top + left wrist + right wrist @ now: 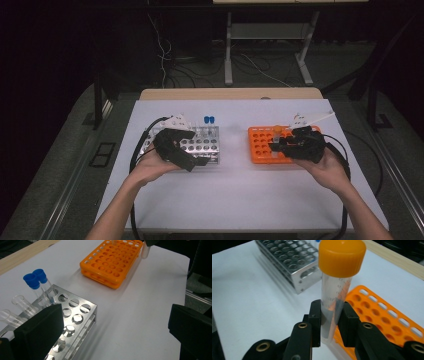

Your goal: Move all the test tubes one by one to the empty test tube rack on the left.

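White tabletop (235,195) with a wooden strip along its far edge; dark room behind, table legs and loose cables on the floor beyond.

Left side of the table: metal tube rack (200,144), rows of round holes. At its far end stand two blue-capped tubes (37,281), side by side and touching; nearer the camera in the left gripper view, two clear uncapped tubes (21,305) lean in the same rack.

Right side: orange tube rack (264,145), well apart from the metal one, most holes empty.

Left gripper (182,150) held in the person's left hand (150,167), over the near part of the metal rack. Jaws spread wide, nothing between them; in its own view the two black pads sit at opposite edges with bare table between.

Right gripper (331,317) held in the right hand (330,170), over the near right part of the orange rack. Jaws are closed on an orange-capped tube (335,297), clamped on the clear lower body, cap well above the pads. Tube upright, printed graduations visible on its wall. Its bottom end sits at the orange rack's edge; whether it is in a hole cannot be told.

Cables trail from both grippers toward the table's near edge.
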{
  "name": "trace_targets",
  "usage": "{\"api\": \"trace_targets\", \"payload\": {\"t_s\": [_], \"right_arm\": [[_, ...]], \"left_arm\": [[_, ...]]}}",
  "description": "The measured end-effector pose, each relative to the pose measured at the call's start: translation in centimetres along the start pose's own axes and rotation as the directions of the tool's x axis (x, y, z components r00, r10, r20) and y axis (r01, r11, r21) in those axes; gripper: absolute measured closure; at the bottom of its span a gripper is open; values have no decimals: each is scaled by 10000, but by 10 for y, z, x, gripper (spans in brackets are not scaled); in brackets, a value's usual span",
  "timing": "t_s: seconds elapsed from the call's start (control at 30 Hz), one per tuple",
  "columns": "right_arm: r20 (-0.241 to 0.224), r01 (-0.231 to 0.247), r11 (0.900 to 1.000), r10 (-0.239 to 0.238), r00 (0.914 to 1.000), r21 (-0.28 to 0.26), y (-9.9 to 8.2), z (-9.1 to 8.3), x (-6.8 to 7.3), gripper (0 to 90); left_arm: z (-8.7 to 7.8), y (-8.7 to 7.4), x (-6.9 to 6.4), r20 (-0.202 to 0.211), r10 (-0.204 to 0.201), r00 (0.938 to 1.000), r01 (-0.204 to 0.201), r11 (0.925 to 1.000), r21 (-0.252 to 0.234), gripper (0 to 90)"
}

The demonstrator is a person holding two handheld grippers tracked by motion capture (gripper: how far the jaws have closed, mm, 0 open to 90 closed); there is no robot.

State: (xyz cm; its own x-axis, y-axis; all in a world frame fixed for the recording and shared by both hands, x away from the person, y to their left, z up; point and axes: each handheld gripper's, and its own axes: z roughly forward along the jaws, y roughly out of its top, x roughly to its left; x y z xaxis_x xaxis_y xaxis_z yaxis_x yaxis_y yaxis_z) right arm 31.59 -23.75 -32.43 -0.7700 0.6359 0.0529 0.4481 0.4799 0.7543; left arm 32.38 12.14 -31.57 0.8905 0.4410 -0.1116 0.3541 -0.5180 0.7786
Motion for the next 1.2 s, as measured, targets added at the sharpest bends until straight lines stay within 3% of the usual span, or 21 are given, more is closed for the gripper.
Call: {"api": "trace_targets", "payload": {"t_s": [0.33, 0.7, 1.2], "right_arm": [[-744, 632, 9978, -616, 9953, 188, 14, 16, 26, 737], [-1448, 1227, 9918, -1165, 9826, 347, 24, 36, 50, 737], [-2184, 1945, 9806, -1843, 9583, 259, 38, 65, 76, 736]], "left_arm": [[0, 6, -2, 83, 191, 9998, -191, 9998, 85, 0], [5, 17, -9, 374, 573, 9977, -582, 9980, 232, 15], [12, 37, -20, 1133, 1229, 9859, -1309, 9892, 666, 144]]}}
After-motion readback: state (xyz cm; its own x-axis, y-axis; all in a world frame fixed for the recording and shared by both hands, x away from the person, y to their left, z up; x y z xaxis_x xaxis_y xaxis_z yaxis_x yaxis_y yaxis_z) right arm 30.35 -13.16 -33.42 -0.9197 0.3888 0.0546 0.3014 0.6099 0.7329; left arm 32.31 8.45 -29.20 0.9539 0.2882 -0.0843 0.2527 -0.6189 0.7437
